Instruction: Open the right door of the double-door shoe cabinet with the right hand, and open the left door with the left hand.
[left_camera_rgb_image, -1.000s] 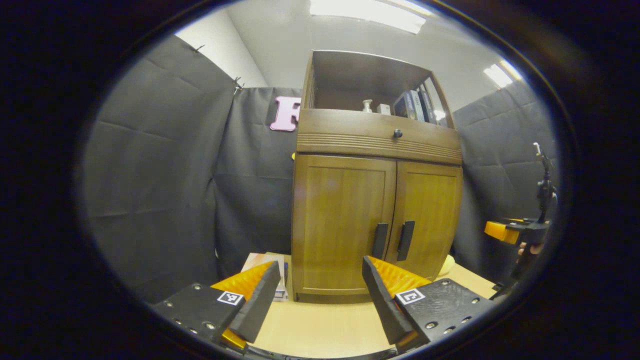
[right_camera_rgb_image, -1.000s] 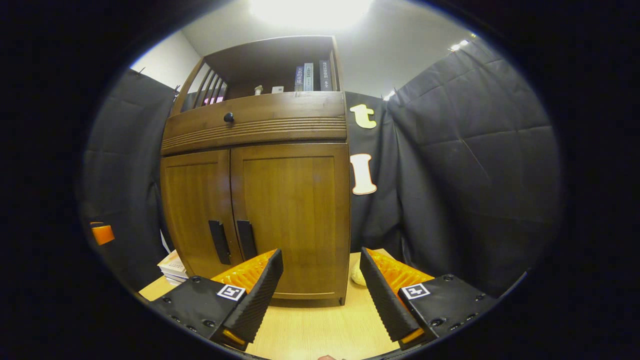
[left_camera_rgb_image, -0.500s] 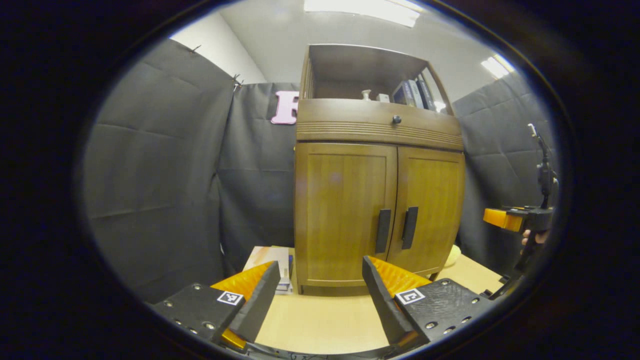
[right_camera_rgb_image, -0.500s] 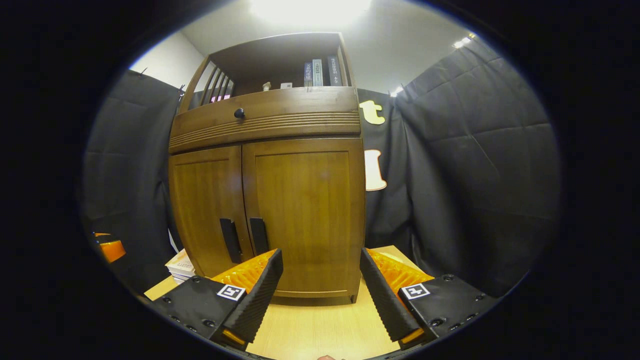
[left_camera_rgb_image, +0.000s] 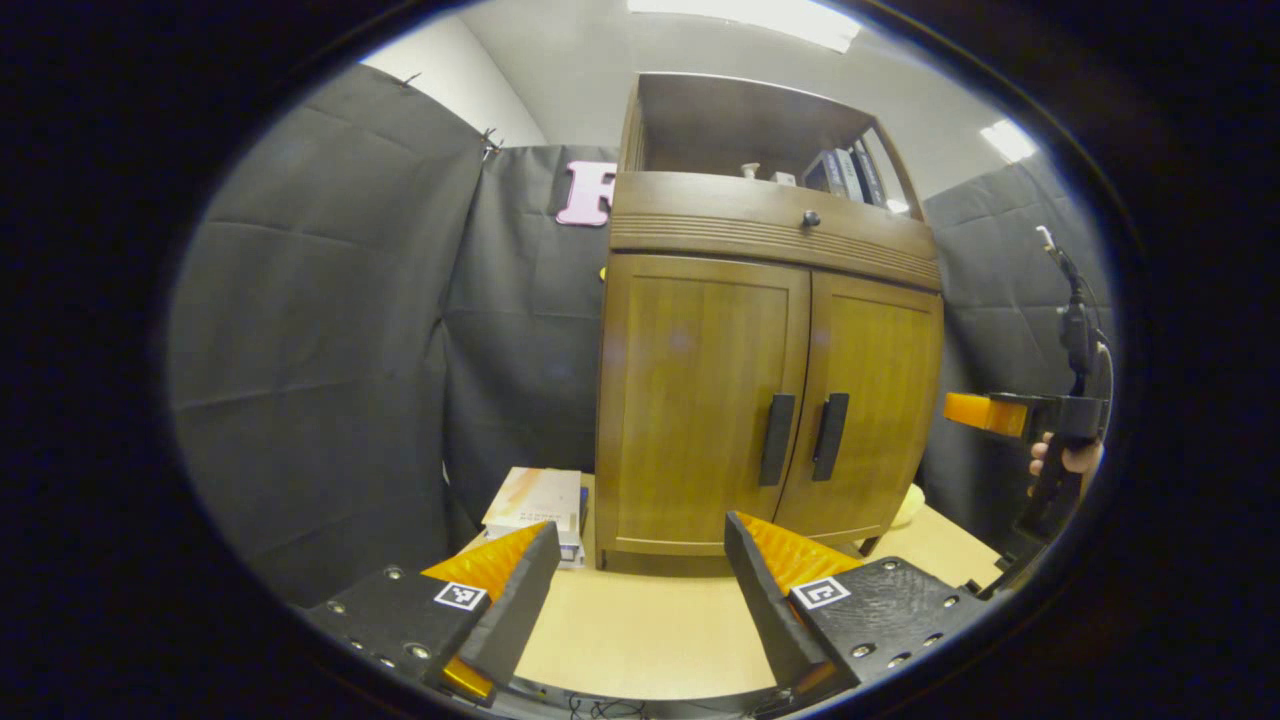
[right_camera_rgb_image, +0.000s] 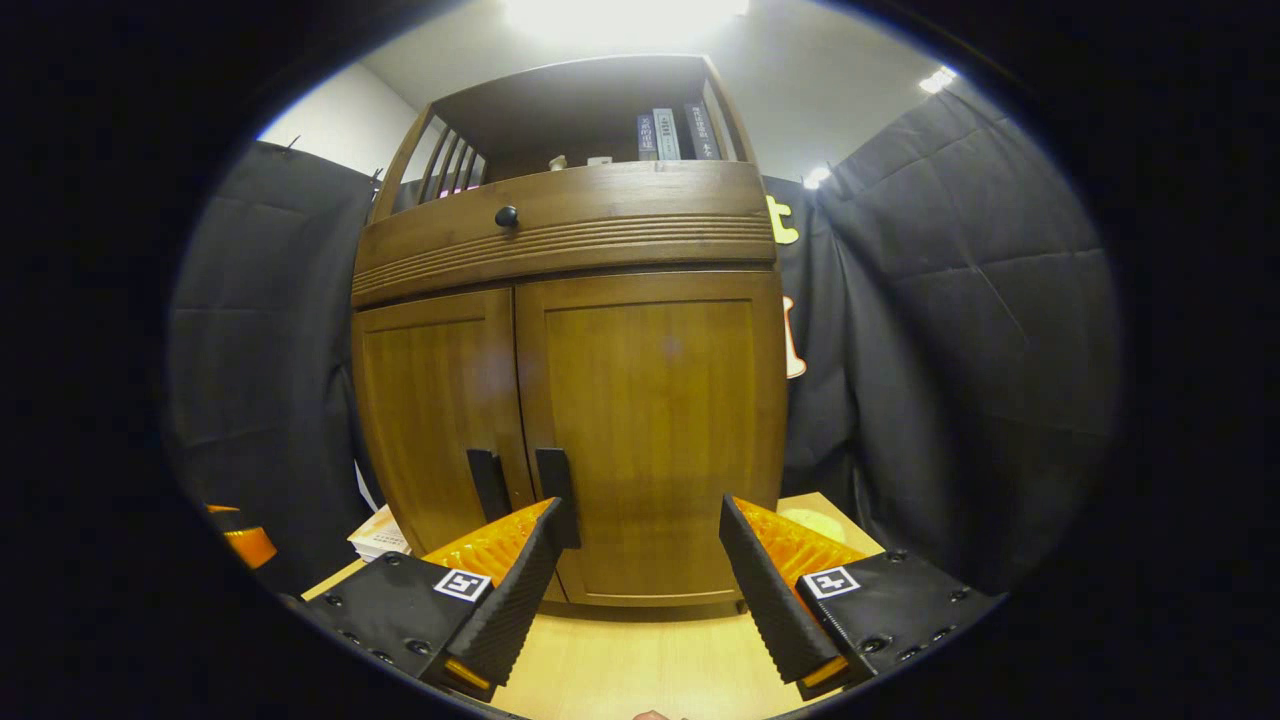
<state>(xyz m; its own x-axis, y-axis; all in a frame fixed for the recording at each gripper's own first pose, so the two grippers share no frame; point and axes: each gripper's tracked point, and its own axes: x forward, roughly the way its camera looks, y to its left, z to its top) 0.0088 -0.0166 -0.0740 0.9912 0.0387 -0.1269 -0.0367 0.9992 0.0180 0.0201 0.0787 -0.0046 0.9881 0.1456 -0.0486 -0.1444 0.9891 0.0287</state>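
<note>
Ahead of both empty, wide-spread grippers, the cabinet is seen closed; books are shelved above.

left gripper – spread, empty | shoe cabinet doors closed – ahead

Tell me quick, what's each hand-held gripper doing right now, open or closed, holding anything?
Left hand-held gripper: open, holding nothing.
Right hand-held gripper: open, holding nothing; cabinet doors closed.
</note>
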